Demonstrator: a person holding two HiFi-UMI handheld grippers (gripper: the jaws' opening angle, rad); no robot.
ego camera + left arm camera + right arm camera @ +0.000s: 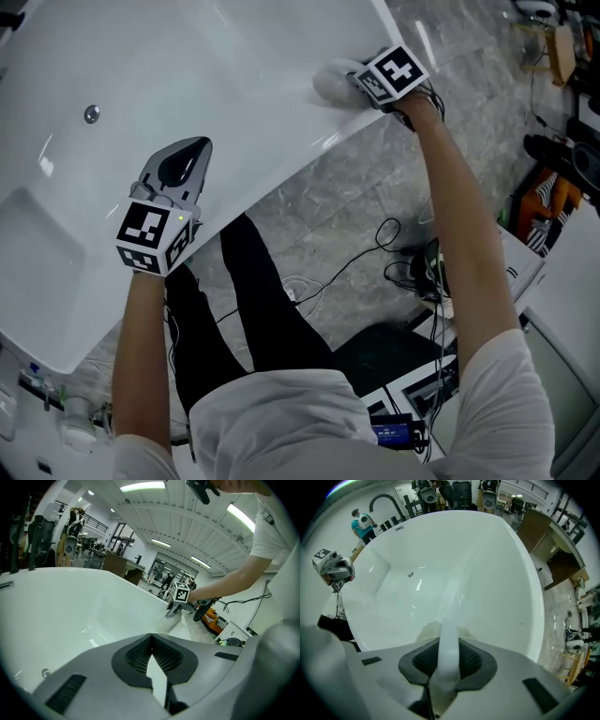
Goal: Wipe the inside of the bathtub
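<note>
Right gripper (364, 84) pinches a white cloth (333, 82) on the bathtub (216, 56) rim. Left gripper (186, 157), jaws pressed together and empty, hangs over the tub. Cables (352, 262) lie on the floor (366, 187) beside it.

Grey marbled floor (347, 202) across middle and right. Black cables (389, 234) looped on it, denser tangle further right. Orange-and-black device (553, 202) at far right, white case (520, 267) just nearer. Printed marker sheet (412, 389) near bottom edge. Far background: brown counter (119, 566), ceiling light strips (143, 486), person in teal top (361, 524), black arched pipe (386, 503) beside them.
</note>
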